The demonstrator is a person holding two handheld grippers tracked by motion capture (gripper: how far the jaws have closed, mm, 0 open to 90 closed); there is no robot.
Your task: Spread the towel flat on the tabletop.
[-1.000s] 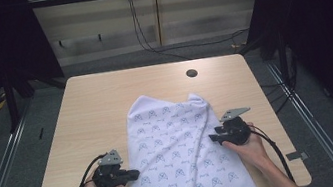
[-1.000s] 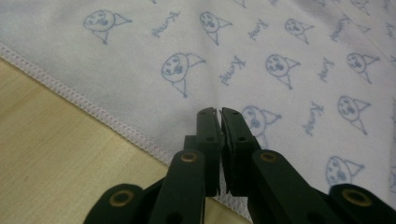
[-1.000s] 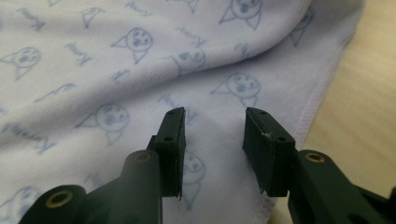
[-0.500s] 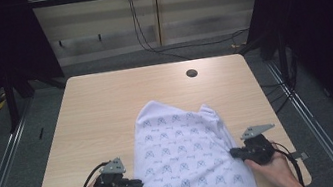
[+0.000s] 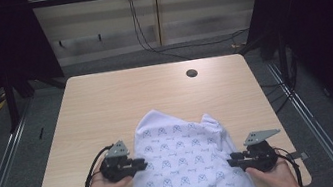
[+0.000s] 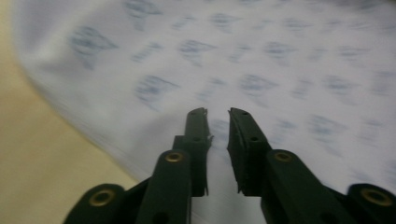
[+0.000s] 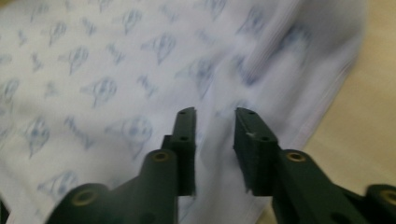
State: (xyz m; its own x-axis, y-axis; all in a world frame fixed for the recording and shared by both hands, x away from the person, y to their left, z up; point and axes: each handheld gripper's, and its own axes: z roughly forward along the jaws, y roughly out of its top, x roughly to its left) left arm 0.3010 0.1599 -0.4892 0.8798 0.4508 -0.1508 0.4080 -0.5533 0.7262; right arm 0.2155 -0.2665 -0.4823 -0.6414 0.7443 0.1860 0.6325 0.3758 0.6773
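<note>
- One white patterned cloth [image 5: 186,164] is seen spread on the near half of the wooden table [image 5: 106,108], its near edge hanging over the table's front edge between the two hands.
- The left gripper [image 5: 138,165] is held at the cloth's left edge; in the left gripper view its jaws are seen parted by a narrow gap, having just been opening, with the cloth [image 6: 261,70] lying beneath and ahead of them and nothing pinched.
- The right gripper [image 5: 233,160] is held at the cloth's right edge; in the right gripper view its jaws are seen parted a little wider, having just been opening, with the cloth [image 7: 116,70] under them and no fabric clamped.
- A slide off the front edge is judged possible, since the cloth is released on both sides and part of it overhangs.
- A missed or single-layer pinch is judged likely if the jaws are closed from above the flat fabric rather than at the hem, because little of the edge is raised.
- Fresh wrinkles may be made if one side is pulled before the other is gripped.
- Counted: one cloth, two grippers, one table, one dark round hole [image 5: 191,73] in the table's far part.
</note>
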